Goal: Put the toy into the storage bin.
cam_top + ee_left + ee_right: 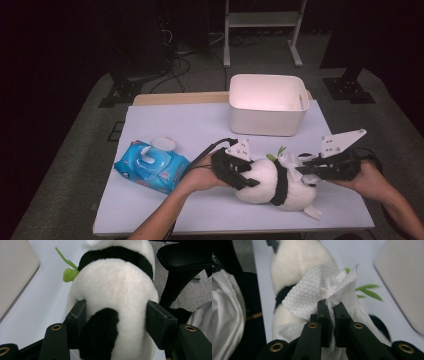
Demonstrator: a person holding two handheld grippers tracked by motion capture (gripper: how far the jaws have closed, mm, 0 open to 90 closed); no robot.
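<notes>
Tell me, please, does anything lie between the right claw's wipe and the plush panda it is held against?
Nothing visible does: the wipe, pinched in the shut right claw, lies directly on the plush panda, which the left claw clamps.

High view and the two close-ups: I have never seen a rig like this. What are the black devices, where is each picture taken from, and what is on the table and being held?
A person holds a two-jaw hand tool in each hand. The high view looks down on the table from above the person's side; each close-up comes from a camera riding on one tool.

The left gripper clamps the body of a panda plush toy. The right gripper is shut on a white wet wipe lying against the panda.

Also on the table: a blue pack of wet wipes with its lid flipped open, and a white bin at the back.
</notes>
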